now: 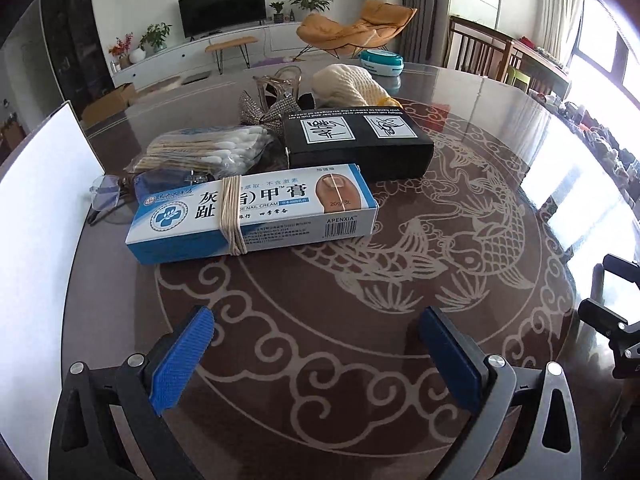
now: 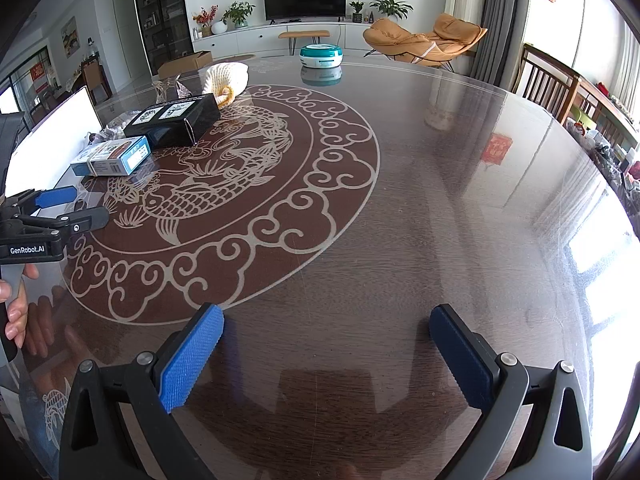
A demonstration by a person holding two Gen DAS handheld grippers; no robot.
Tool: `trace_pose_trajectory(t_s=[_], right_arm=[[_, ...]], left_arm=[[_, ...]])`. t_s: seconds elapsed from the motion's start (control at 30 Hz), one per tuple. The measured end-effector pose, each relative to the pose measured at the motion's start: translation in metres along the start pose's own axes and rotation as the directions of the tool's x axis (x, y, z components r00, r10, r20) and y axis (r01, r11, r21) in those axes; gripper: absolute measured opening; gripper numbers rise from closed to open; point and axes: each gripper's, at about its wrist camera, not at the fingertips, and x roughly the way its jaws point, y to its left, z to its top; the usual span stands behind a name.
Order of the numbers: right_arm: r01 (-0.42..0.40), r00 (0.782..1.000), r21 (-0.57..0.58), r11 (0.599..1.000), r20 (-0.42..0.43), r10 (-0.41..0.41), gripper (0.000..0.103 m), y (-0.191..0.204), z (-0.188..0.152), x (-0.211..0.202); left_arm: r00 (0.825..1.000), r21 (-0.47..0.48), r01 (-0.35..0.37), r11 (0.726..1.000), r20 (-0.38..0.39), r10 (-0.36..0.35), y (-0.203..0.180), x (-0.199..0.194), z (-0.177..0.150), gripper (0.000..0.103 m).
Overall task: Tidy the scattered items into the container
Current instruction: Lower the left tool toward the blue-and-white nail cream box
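A pile of items lies on the round glass table. In the left wrist view a blue-and-white nail cream box (image 1: 252, 216) bound with string lies nearest, with a black box (image 1: 356, 144), a bag of cotton swabs (image 1: 208, 152), eyeglasses (image 1: 108, 196), a patterned cloth (image 1: 260, 114), a clear hair claw (image 1: 280, 84) and a cream knitted item (image 1: 348, 86) behind. A white container (image 1: 36, 240) stands at the left. My left gripper (image 1: 316, 352) is open and empty, short of the cream box. My right gripper (image 2: 326, 356) is open and empty over bare table, far right of the pile (image 2: 160, 128).
A teal round tin (image 2: 321, 56) sits at the table's far edge. Wooden chairs (image 2: 552, 84) stand at the right. The left gripper (image 2: 76, 204) and the hand holding it show at the left edge of the right wrist view.
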Motion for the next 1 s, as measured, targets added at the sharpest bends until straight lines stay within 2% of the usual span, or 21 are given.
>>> trace_pose_trajectory(t_s=[0.47,0.6,0.7,0.83,0.9,1.0], right_arm=[[0.0,1.0,0.0,1.0,0.0,0.0,0.103,0.0,0.0,0.0],[0.0,1.0,0.0,1.0,0.0,0.0,0.103,0.0,0.0,0.0],[0.0,1.0,0.0,1.0,0.0,0.0,0.103,0.0,0.0,0.0],[-0.003,1.0,-0.001,1.0,0.0,0.003,0.103,0.0,0.0,0.001],[-0.007,1.0,-0.009,1.0,0.0,0.007,0.103,0.002,0.0,0.0],[-0.008,1.0,-0.009,1.0,0.0,0.008,0.103,0.003,0.0,0.0]], left_arm=[[0.998,-0.079,-0.056,0.995,-0.005,0.056,-0.002,-0.002,-0.021,0.103],[0.996,-0.143,-0.086,0.986,-0.031,0.083,-0.004,-0.002,-0.019,0.103],[0.999,-0.248,-0.037,0.968,0.008,0.04,0.001,-0.009,-0.005,0.103],[0.992,-0.348,-0.087,0.933,0.051,0.112,0.007,-0.018,0.028,0.103],[0.985,-0.364,-0.14,0.921,0.041,0.166,0.008,-0.012,0.045,0.103],[0.966,-0.38,-0.239,0.894,0.004,0.26,0.009,0.004,0.062,0.103]])
